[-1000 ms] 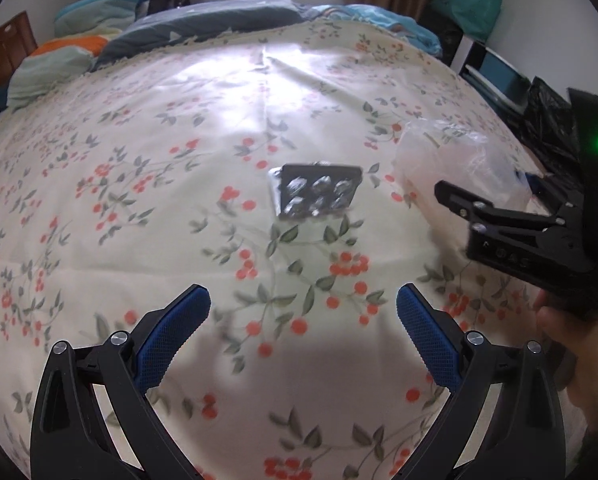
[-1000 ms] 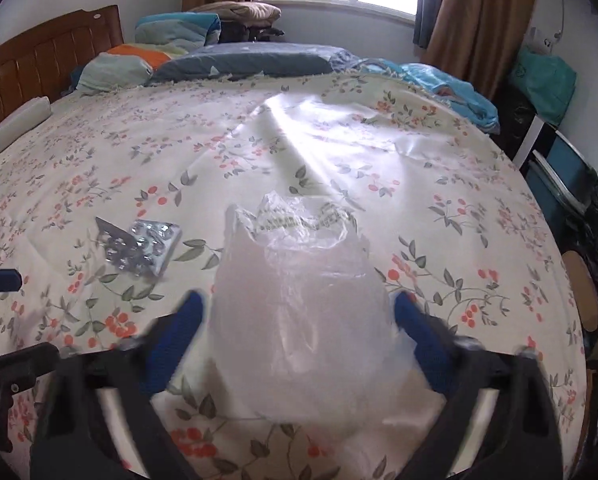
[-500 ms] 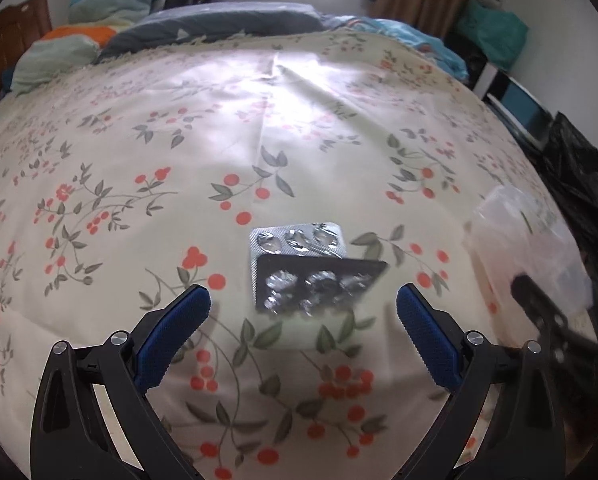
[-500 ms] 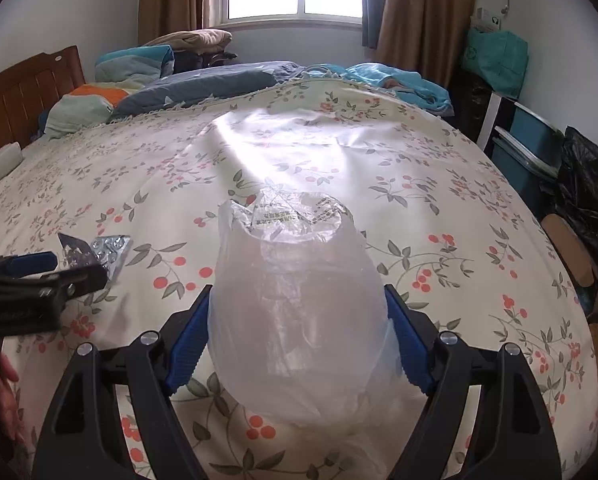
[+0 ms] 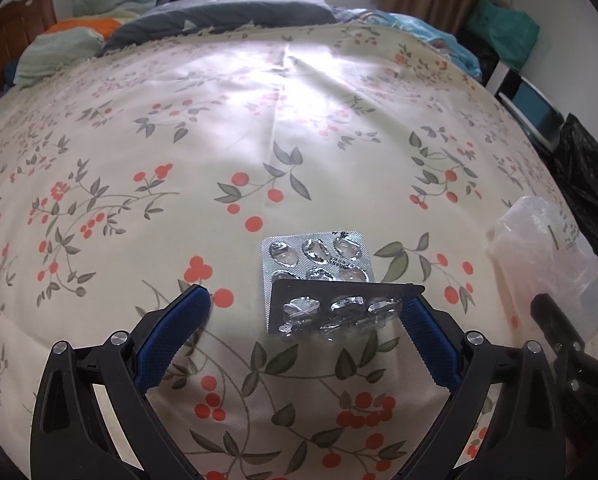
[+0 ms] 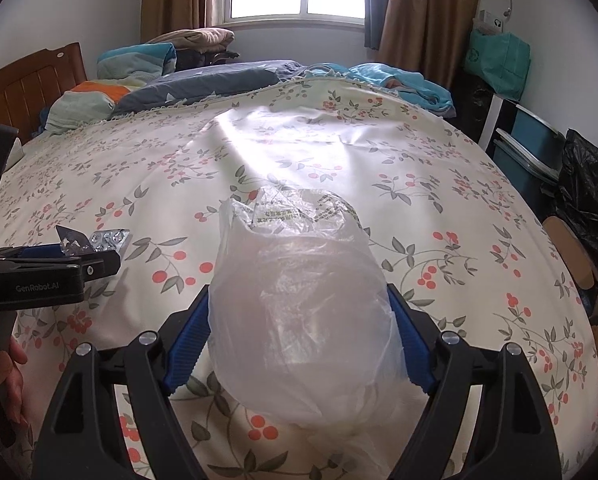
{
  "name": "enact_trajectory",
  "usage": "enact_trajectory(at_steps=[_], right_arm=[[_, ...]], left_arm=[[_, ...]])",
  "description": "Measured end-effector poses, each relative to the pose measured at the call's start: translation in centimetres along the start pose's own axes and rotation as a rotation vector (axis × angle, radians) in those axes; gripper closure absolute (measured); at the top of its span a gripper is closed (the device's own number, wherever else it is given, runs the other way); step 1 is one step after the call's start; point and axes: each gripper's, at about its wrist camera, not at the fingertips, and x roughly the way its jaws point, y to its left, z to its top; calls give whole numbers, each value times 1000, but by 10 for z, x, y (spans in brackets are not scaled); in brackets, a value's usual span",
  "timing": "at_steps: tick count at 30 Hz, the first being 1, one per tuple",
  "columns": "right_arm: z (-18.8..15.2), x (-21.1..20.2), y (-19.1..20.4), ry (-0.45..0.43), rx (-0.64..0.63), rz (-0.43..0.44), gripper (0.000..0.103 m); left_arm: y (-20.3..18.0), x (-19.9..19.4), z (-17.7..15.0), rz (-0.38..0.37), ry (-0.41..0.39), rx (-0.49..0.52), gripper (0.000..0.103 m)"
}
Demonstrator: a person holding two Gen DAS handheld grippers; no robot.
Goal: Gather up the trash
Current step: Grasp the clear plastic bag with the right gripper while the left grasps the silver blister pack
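Blister packs (image 5: 317, 280) lie on the bedspread (image 5: 179, 140), plastic bag (image 5: 547, 264) to their right.

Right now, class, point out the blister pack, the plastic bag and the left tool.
blister pack (image 5: 317, 258): left wrist view, on its flat upper half.
plastic bag (image 6: 299, 304): right wrist view, on its bulging middle.
left tool (image 5: 305, 332): left wrist view, midway between its fingertips.

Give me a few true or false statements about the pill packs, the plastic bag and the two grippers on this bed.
1. The left gripper is shut on the blister packs. False: its jaws stand wide open around them.
2. The clear plastic bag sits between the right gripper fingers. True.
3. The blister packs are already inside the bag. False: they lie on the floral bedspread.
4. The pill pockets look crushed and emptied. True.
5. The bedspread is plain blue. False: cream with red berries.
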Motion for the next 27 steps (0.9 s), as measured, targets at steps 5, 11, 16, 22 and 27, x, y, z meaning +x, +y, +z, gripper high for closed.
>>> enact_trajectory(at_steps=[5,11,16,22,27], right_arm=[[0,1,1,5,-3,-1,22],[0,4,-1,12,4,10,22],[0,6,-2,25,6,18,21],[1,3,-2,21,9,19,22],[4,-6,0,13,0,20,23]], left_arm=[[-3,1,-1,24,0,13,16],[-3,-1,-2,32,-14,11,38],[-1,-4,-3,13,-19,8,39],[-1,-10,-5,15,-24,23,39],[5,-21,-10,22,-29,34,39]])
